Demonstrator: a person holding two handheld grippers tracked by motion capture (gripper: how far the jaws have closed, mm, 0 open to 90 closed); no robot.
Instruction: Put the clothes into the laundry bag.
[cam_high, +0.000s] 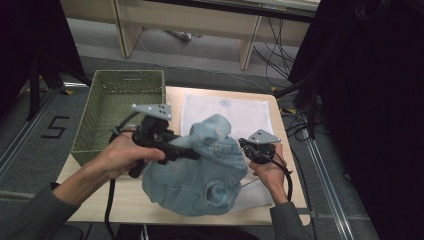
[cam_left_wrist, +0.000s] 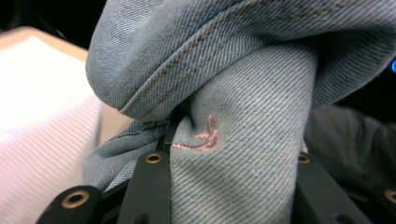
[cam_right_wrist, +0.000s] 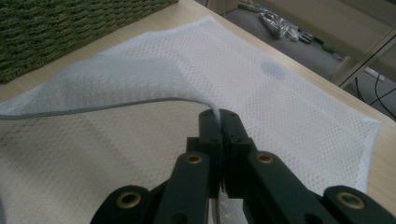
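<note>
The left gripper (cam_high: 192, 155), at the middle of the high view, has its fingers (cam_left_wrist: 149, 186) clenched on a bunched fold of the denim jacket (cam_high: 200, 170); in the left gripper view the cloth fills the gap between the two black fingers, a small pink stitched mark facing the camera. The right gripper (cam_high: 250, 150), just right of the jacket in the high view, has its fingers (cam_right_wrist: 210, 140) pressed together on the grey-trimmed edge of the white mesh bag (cam_right_wrist: 289, 102), lifting that edge into a curved flap. The jacket sits heaped in the lower middle of the desk (cam_high: 125, 200), lying over the front part of the bag, whose back part spreads flat toward the upper right of the desk. A green woven basket (cam_high: 122, 100) stands at the upper left, beside the bag
</note>
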